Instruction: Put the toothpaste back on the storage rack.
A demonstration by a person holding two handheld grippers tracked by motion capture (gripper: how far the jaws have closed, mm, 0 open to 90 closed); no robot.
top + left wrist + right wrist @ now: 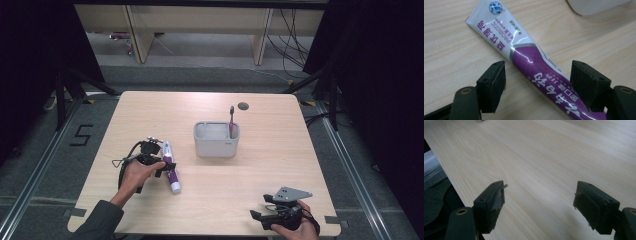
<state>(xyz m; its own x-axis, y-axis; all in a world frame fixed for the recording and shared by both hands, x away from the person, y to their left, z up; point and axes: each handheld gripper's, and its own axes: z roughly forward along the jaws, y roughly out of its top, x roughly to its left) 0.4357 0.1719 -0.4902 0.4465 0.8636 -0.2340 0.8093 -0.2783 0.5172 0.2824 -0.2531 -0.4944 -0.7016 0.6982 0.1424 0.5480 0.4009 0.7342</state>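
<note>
1. Here, the left claw (pixel 165 167) sits at the lower left of the high view, on the table (pixel 280 165); its jaws stand wide, one on each side of the toothpaste tube (pixel 170 167); the pads do not press on it.
2. In the left gripper view, the purple and white toothpaste tube (pixel 534 62) lies flat on the wood, slanting from the upper left to the lower right; it passes between the jaws.
3. The right claw (pixel 256 215) rests at the lower right of the high view; its jaws are wide, with bare wood between them.
4. A grey bin (pixel 216 142) stands in the middle of the table; a toothbrush (pixel 231 120) stands in its right end.
</note>
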